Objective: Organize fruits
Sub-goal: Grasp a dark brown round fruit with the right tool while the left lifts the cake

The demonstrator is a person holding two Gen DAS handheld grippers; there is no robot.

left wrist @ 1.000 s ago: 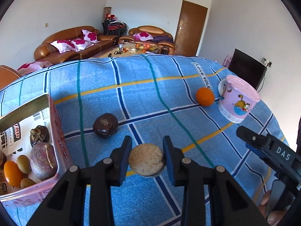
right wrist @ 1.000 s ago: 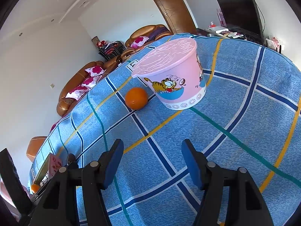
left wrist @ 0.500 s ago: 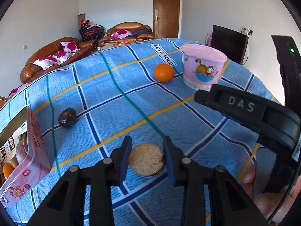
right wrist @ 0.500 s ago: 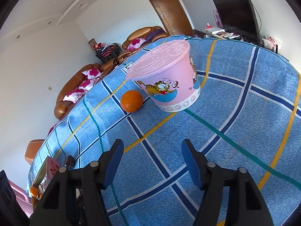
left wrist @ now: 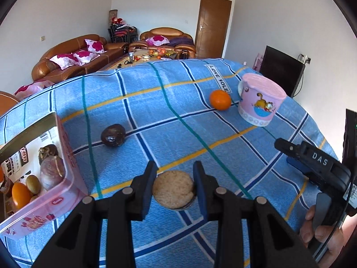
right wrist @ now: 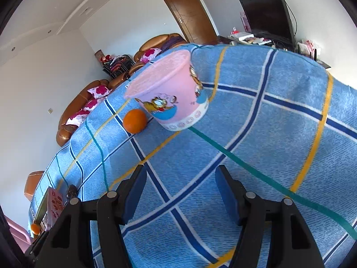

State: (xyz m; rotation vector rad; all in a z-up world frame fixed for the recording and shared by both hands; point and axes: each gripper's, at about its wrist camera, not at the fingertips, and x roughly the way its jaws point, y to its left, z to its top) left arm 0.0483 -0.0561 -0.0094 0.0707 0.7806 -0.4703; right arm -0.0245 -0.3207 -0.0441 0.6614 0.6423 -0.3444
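Left wrist view. Left gripper clenched on a round tan fruit, rough-skinned, pinched between both blue pads and seemingly carried a little above the blue checked cloth, though contact with the cloth cannot be ruled out. To the left, near the cloth's edge, a pink-walled box already holding several fruits: an orange one, greenish ones, a large purplish one. Dark round fruit loose on the cloth between box and gripper, nearer the box. Orange far across the cloth, just beside the pink cartoon tub. Right gripper visible at the right edge, black, gripped by a hand lower down.

Judged step: transport of the tan fruit to the box, grasp already made. Next move likely calls for a swing left, enough height to clear the box's near wall, then release over a free spot among the fruits inside, without dropping it hard onto them.

Right wrist view. Right gripper released, jaws spread wide, nothing between them, only bare cloth below. Pink tub ahead with the orange just beside it, on its left. Box small at far left, with something dark beside it, probably the dark fruit. Orange likely the natural target for this side: forward reach, jaws straddling it, care not to nudge the tub.
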